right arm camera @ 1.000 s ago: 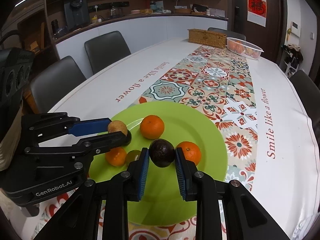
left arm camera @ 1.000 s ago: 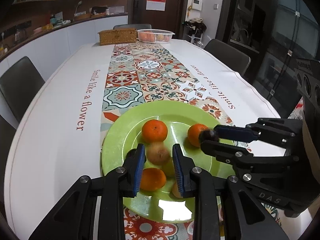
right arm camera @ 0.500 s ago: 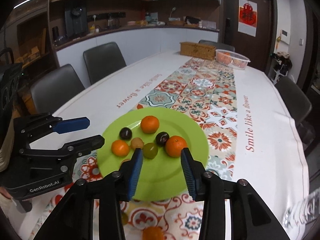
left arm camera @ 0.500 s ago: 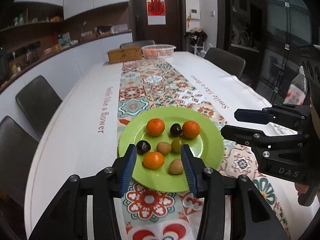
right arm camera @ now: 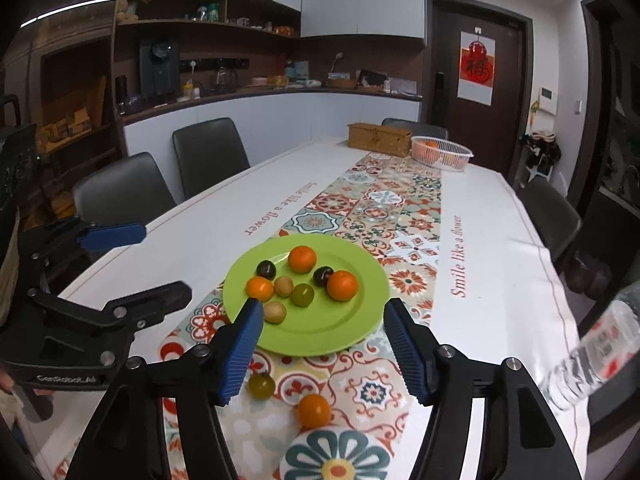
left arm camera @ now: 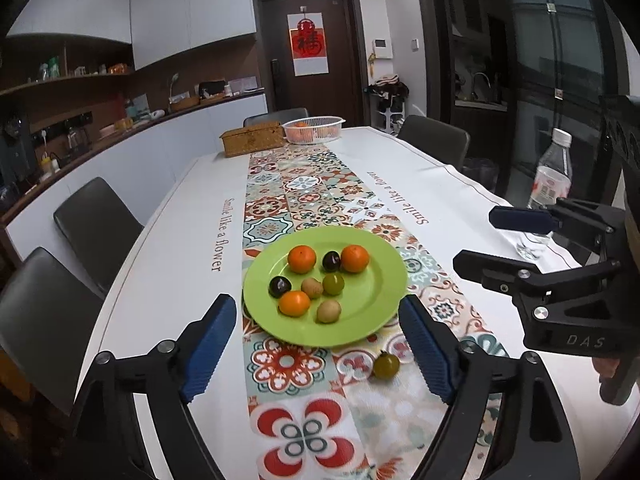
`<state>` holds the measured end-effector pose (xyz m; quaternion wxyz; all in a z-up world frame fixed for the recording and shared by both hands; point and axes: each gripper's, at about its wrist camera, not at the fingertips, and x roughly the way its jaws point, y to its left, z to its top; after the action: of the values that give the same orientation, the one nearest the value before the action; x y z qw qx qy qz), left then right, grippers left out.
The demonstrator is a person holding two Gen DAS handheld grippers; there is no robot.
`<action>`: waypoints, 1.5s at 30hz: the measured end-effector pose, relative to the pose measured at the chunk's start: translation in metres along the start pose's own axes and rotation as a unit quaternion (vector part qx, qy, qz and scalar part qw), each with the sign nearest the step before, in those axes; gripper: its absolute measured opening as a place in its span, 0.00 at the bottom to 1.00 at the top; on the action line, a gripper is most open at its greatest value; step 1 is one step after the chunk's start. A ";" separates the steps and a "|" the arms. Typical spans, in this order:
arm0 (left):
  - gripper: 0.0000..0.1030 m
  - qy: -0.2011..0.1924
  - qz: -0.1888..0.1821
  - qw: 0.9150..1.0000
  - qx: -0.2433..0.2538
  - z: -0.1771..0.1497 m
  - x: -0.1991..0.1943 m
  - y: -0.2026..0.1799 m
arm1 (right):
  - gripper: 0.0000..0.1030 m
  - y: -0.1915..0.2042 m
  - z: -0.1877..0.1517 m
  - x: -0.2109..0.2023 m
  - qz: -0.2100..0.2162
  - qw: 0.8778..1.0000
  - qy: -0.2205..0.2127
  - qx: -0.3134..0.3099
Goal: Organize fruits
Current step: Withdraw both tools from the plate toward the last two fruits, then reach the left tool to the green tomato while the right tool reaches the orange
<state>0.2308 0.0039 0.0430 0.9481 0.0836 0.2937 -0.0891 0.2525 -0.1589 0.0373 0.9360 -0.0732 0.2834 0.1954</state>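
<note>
A green plate [left arm camera: 372, 308] [right arm camera: 360, 320] sits on the patterned table runner and holds several fruits: oranges [left arm camera: 301, 258], dark plums [left arm camera: 331, 261], brown kiwis [left arm camera: 329, 311] and a green fruit [left arm camera: 333, 283]. A green fruit [left arm camera: 386, 365] [right arm camera: 261, 385] and an orange [right arm camera: 314, 410] lie loose on the runner in front of the plate. My left gripper [left arm camera: 320, 344] is open and empty, held back above the near table. My right gripper [right arm camera: 324, 344] is open and empty too. Each gripper shows in the other's view, the right [left arm camera: 500, 240] and the left [right arm camera: 144, 264].
A clear water bottle [left arm camera: 550, 176] [right arm camera: 592, 356] stands at the table's right edge. A wicker box [left arm camera: 253, 142] and a white basket of fruit [left arm camera: 313, 129] stand at the far end. Dark chairs [left arm camera: 96, 224] line both sides.
The right gripper let go of the dark plum onto the plate. Both grippers opened wide and pulled back and up from the plate, bringing the loose fruits and the bottle into view.
</note>
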 end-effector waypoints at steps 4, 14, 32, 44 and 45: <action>0.86 -0.003 -0.004 1.000 0.007 -0.008 -0.010 -0.008 | 0.71 0.001 -0.007 -0.012 -0.006 1.000 -0.004 -0.003; 0.87 0.002 -0.046 0.999 0.027 -0.031 -0.011 -0.021 | 0.74 0.001 -0.034 -0.017 -0.021 0.999 0.025 -0.011; 0.79 0.014 -0.098 0.992 0.076 -0.054 0.021 -0.029 | 0.74 0.007 -0.065 0.010 -0.004 0.996 0.078 -0.040; 0.61 0.070 -0.143 0.984 0.077 -0.063 0.072 -0.031 | 0.62 0.000 -0.079 0.051 0.021 0.992 0.123 -0.033; 0.60 0.073 -0.146 0.984 0.075 -0.064 0.075 -0.031 | 0.61 0.000 -0.079 0.054 0.023 0.991 0.126 -0.032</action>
<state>0.2503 -0.0220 -0.0550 0.8919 0.1172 0.3635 -0.2420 0.2541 -0.1613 -0.0584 0.8851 -0.1207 0.3946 0.2152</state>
